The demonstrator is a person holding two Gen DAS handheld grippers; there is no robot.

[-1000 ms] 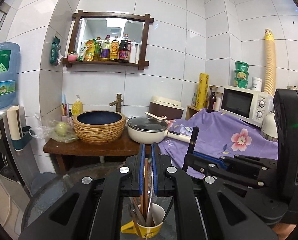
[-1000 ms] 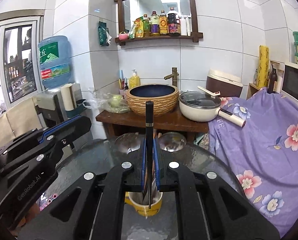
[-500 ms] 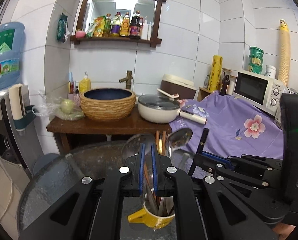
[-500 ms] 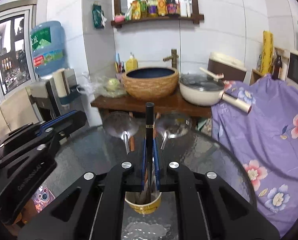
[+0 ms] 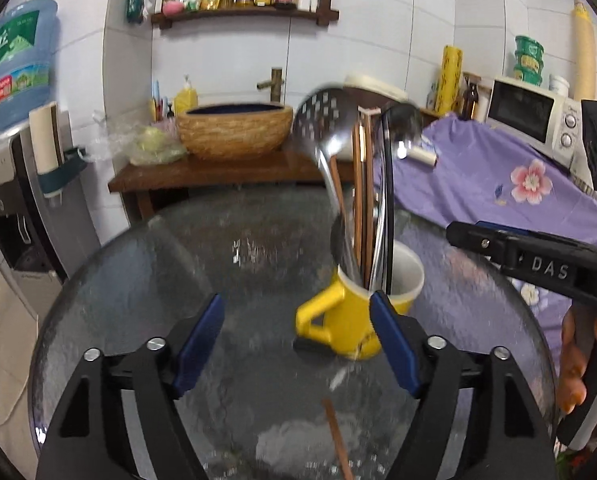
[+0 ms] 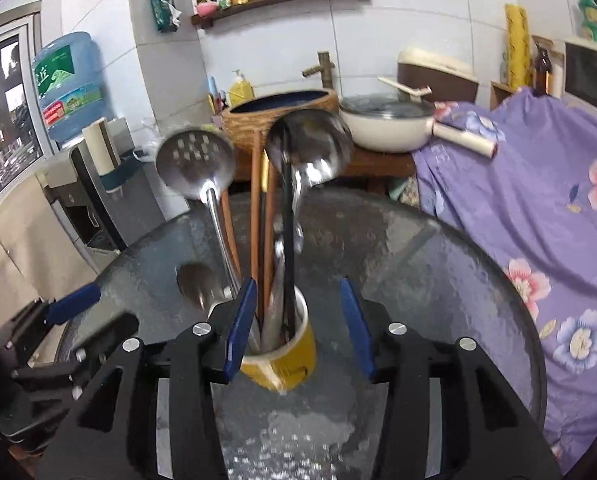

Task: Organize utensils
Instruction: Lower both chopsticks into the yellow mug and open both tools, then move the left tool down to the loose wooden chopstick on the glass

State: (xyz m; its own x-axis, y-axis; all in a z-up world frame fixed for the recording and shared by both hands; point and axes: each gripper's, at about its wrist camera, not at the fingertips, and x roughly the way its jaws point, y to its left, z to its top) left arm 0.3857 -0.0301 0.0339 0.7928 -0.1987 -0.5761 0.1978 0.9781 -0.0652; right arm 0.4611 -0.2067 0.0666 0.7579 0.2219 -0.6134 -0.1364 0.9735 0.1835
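A: Where are our utensils?
B: Upright in the yellow mug (image 6: 284,350) on the glass counter (image 5: 146,280).
A: Our fingers?
B: Left gripper (image 5: 298,332) and right gripper (image 6: 298,320) are both opening, gripping nothing.

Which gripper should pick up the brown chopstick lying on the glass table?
Probably the left gripper: the brown chopstick lies close beneath its opening jaws. The right gripper, jaws opening too, straddles the yellow mug.

Left claw (image 5: 298,334) and right claw (image 6: 296,326) both opening, utensils released into yellow mug (image 5: 354,312), claws dropped lower
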